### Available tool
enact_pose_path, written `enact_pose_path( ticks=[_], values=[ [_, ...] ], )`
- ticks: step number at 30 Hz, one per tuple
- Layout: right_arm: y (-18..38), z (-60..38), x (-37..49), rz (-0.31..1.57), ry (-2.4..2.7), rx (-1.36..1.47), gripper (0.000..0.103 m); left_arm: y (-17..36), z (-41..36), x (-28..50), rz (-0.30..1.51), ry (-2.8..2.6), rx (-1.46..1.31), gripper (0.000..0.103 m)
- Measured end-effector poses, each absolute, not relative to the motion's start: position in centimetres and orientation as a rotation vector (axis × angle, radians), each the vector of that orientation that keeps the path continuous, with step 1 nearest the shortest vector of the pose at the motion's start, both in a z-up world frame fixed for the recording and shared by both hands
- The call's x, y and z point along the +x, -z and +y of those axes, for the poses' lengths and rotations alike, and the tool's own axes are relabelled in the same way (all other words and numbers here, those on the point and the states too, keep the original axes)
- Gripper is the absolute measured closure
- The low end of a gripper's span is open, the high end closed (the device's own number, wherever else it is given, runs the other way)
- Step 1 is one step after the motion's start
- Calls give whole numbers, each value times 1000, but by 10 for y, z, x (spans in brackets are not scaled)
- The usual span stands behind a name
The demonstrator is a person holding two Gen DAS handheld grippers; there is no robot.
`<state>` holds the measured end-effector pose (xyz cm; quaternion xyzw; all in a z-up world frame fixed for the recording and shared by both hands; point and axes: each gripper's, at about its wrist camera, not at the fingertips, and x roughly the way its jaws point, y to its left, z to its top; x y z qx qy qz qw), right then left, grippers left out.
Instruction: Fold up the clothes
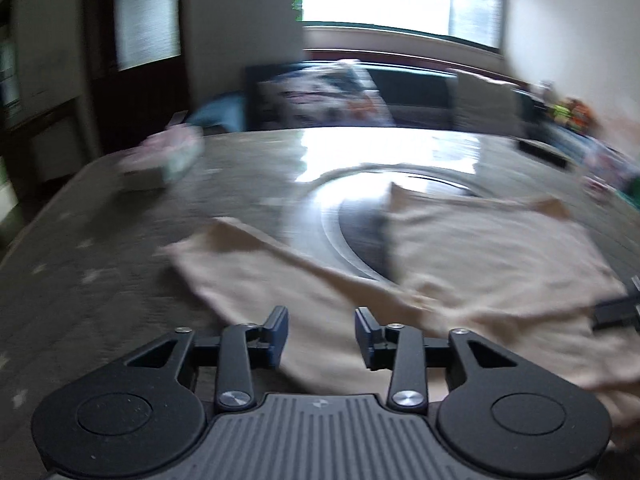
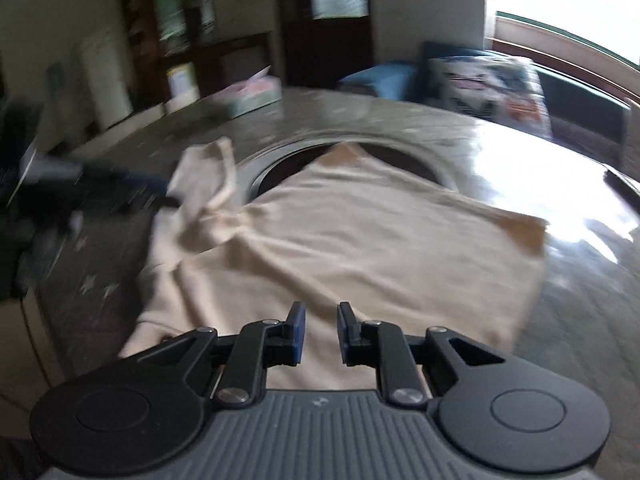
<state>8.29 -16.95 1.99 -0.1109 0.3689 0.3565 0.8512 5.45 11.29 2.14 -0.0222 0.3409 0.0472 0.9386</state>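
Note:
A cream garment [image 1: 460,280] lies spread on the round grey table [image 1: 100,248], partly over its central turntable. It also shows in the right wrist view [image 2: 360,248], with a bunched sleeve [image 2: 208,184] at its left. My left gripper [image 1: 321,334] is open and empty, just above the garment's near left part. My right gripper [image 2: 321,330] is open and empty above the garment's near edge. The left gripper also shows blurred at the left of the right wrist view [image 2: 100,184], by the bunched sleeve. Both views are motion-blurred.
A tissue box [image 1: 164,160] sits at the table's far left; it also shows in the right wrist view [image 2: 252,94]. A dark lazy-Susan disc [image 1: 360,232] fills the table's centre. A sofa with cushions [image 1: 320,92] and a bright window lie beyond. Small items [image 1: 600,168] sit far right.

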Motion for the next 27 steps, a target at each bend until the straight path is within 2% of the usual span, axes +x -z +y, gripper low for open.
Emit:
enact_pose_path(
  ticks=[9, 14, 16, 18, 19, 20, 22, 27],
  values=[
    [-1, -96, 70, 778, -926, -368, 85, -15, 176, 85, 702, -308, -167, 58],
    [0, -88, 65, 755, -927, -411, 84, -8, 193, 98, 713, -342, -216, 61],
    [0, -89, 66, 762, -928, -404, 83, -8, 192, 100, 710, -332, -216, 64],
    [0, -89, 66, 765, -928, -400, 83, -16, 182, 95, 685, -287, -209, 78],
    [-1, -89, 66, 766, -927, -399, 83, -20, 177, 92, 672, -264, -206, 91],
    [-1, -90, 66, 766, -926, -398, 83, -25, 172, 90, 660, -241, -202, 97],
    [-2, -90, 66, 765, -922, -394, 83, -33, 162, 85, 634, -196, -195, 100],
    [-11, -107, 68, 763, -886, -347, 83, -54, 137, 72, 570, -83, -177, 101]
  ],
)
